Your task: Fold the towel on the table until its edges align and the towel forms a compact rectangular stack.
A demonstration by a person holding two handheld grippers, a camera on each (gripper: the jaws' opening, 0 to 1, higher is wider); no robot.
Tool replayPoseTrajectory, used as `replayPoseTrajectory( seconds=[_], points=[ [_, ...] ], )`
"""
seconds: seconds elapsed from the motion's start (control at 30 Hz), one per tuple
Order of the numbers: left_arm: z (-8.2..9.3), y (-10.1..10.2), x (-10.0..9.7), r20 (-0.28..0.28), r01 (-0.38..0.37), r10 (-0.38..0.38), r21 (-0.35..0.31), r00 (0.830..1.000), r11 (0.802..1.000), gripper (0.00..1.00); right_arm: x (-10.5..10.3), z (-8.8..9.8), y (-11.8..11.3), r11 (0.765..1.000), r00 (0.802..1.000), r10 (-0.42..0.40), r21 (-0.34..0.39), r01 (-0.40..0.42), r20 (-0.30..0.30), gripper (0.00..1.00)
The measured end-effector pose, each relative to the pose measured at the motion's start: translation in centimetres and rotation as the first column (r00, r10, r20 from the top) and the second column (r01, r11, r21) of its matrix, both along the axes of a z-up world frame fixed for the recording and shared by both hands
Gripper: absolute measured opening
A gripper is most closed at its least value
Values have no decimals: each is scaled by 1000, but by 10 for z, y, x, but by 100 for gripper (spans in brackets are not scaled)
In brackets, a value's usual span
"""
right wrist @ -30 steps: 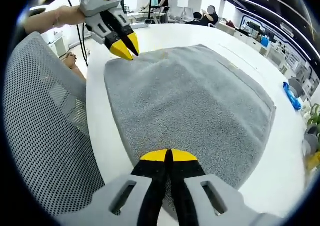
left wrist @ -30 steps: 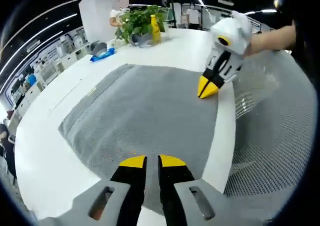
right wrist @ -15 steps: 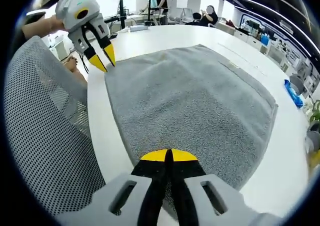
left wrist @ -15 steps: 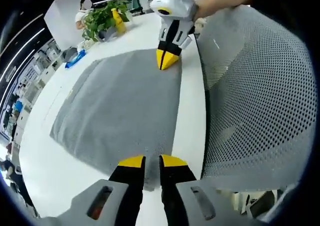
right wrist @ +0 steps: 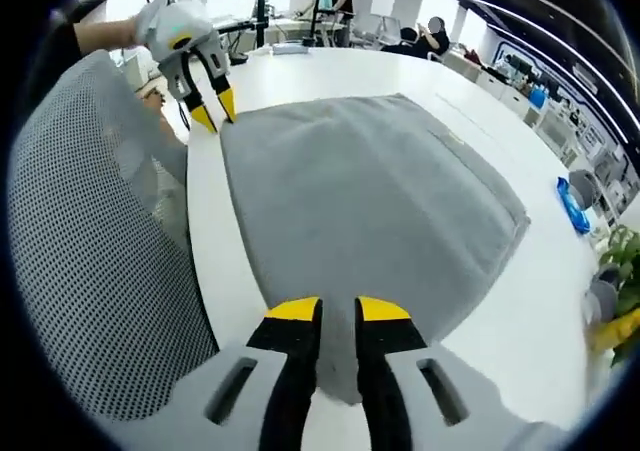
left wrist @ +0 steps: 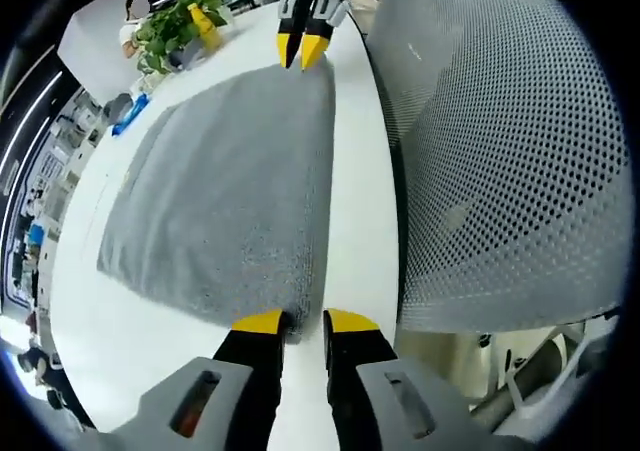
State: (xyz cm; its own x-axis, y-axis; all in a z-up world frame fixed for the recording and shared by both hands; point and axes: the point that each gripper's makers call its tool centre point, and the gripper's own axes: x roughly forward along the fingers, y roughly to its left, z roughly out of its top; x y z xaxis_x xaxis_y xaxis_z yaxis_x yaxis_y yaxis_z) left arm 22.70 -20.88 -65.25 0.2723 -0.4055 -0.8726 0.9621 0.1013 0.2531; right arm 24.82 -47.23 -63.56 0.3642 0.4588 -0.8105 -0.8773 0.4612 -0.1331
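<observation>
In the left gripper view the towel (left wrist: 225,181) lies flat on the white worktop (left wrist: 360,201), so folding seems barely begun; the left gripper (left wrist: 296,322) has its fingers slightly apart astride the near corner. In the right gripper view the right gripper (right wrist: 337,310) likewise straddles its corner of the towel (right wrist: 370,196) with fingers parted, nothing clamped yet.

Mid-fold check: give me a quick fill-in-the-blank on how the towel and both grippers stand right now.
1. The grey terry towel lies spread flat on the ______ table.
2. The jaws of the right gripper stand ______, at a towel corner.
3. The left gripper has its yellow tips parted at the towel's near ______.
4. Beside the table's edge stands a grey ______ chair back.

Missing words: white; open; corner; mesh
</observation>
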Motion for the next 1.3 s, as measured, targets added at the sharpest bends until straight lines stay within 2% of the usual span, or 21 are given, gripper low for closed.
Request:
replayPoseTrajectory(
  seconds=[0.1,0.2,0.27,0.37,0.5,0.63,0.7,0.77,0.87,0.9,0.93,0.97,1.0,1.03,1.07,1.1,1.13,1.17,1.2,1.27,1.3],
  points=[
    [0,-2,1,2,-7,7,-8,1000,1000,15,-10,-3,-31,998,999,-21,-62,19,-34,12],
    [0,-4,1,-5,-21,21,-11,1000,1000,15,-18,-5,-57,992,994,-95,-94,90,-58,14],
    [-1,-4,3,-17,-46,45,-19,999,999,15,-19,-6,-57,989,989,-131,-72,126,-74,17],
    [-1,-5,3,-21,-50,50,-20,999,999,15,-20,-8,-47,993,991,-112,-54,108,-76,20],
    [-1,-5,3,-17,-52,52,-21,999,998,14,-27,-13,-28,993,998,49,-107,-54,-50,22],
    [-1,-5,3,-21,-88,88,-39,996,995,14,-25,-19,-32,969,992,128,-212,-130,-21,20],
    [-1,-4,3,-24,-98,97,-45,995,994,14,-20,-15,-33,960,988,153,-240,-147,7,15],
    [-1,-4,4,-31,-125,123,-51,992,991,14,-15,-9,-32,964,989,144,-231,-132,36,10],
    [-1,-3,4,-19,-135,135,-58,991,989,15,-10,-5,-29,973,990,126,-203,-110,67,15],
    [0,-4,4,9,-116,117,-56,993,992,15,-7,-5,-32,963,986,145,-242,-120,88,17],
    [2,-4,7,39,-114,116,-61,992,992,15,-4,-5,-40,932,975,193,-331,-146,112,20],
    [6,-7,11,68,-130,137,-88,988,988,15,-3,-5,-43,911,966,226,-378,-165,123,22],
    [7,-10,11,69,-140,147,-105,987,985,16,-3,-4,-43,895,957,257,-406,-184,132,23],
    [7,-12,9,55,-140,147,-115,988,983,17,-2,-3,-40,893,949,275,-406,-193,154,25],
    [6,-13,7,45,-135,141,-114,989,984,17,-2,-3,-38,894,947,280,-401,-199,154,26],
    [4,-14,6,37,-128,133,-108,990,986,17,-7,-3,-28,914,950,278,-344,-216,141,27],
    [2,-15,4,29,-121,124,-97,992,988,17,-9,-4,-24,919,950,281,-324,-226,133,27],
    [-2,-13,3,33,-98,100,-59,994,993,17,-13,-7,-20,922,950,292,-299,-247,115,27],
    [-2,-17,6,46,-80,83,-70,995,994,17,-14,-9,-21,913,947,302,-318,-254,112,27],
    [-1,-17,9,43,-98,100,-62,994,993,17,-16,-16,-27,884,939,334,-372,-282,83,26],
    [-1,-17,11,44,-100,102,-60,994,993,17,-17,-19,-28,881,939,335,-376,-286,72,24]
  ],
)
